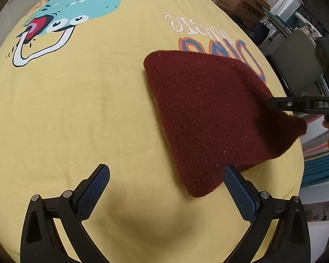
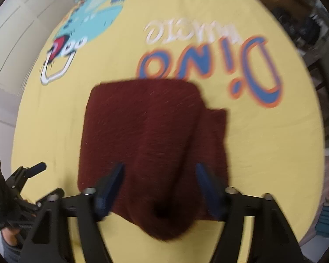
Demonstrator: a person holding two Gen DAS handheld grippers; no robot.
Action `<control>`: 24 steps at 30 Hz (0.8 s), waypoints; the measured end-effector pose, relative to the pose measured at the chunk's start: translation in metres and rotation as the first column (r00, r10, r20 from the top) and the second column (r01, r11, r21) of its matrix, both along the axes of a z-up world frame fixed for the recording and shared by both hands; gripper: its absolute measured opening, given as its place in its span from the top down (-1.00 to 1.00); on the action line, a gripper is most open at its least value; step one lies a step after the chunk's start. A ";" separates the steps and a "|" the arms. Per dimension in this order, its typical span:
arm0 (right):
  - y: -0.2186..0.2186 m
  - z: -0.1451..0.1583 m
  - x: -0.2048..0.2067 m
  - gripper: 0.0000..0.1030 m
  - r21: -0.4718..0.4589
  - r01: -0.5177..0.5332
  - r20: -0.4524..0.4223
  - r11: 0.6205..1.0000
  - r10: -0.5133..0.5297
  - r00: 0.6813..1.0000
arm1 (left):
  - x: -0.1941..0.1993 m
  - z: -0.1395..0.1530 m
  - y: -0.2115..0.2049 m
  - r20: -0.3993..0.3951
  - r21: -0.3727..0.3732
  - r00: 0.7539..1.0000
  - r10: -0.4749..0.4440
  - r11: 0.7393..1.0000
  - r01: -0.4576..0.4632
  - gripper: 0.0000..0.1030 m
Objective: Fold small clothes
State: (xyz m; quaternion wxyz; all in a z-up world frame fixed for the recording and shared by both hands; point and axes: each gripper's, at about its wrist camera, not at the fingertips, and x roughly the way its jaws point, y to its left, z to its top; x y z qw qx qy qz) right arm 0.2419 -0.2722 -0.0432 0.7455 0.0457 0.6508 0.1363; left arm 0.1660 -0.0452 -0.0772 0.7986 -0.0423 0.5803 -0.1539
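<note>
One maroon knit garment [image 1: 208, 118] lies partly folded on the yellow dinosaur sheet [image 1: 76, 109], just below its "Dino" lettering [image 2: 210, 70], where the right gripper [image 2: 160, 175], jaws spread yet seemingly lifting the near edge, likely must carry it over next, while the left gripper [image 1: 166, 184] hovers wide open, empty, beside the garment.

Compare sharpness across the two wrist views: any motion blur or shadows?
Left wrist view: sharp, knit of the maroon cloth resolved, soft shadow on the yellow sheet below the left hand-held gripper; heavy fisheye bending. Right wrist view: motion-blurred throughout, Dino lettering smeared, right hand-held gripper soft.
</note>
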 end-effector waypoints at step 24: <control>-0.075 -0.037 -0.056 0.63 0.004 0.119 0.002 0.993 -0.119 0.993 | -0.006 -0.022 -0.025 -0.039 0.020 0.997 -0.070 0.997 0.071 -0.98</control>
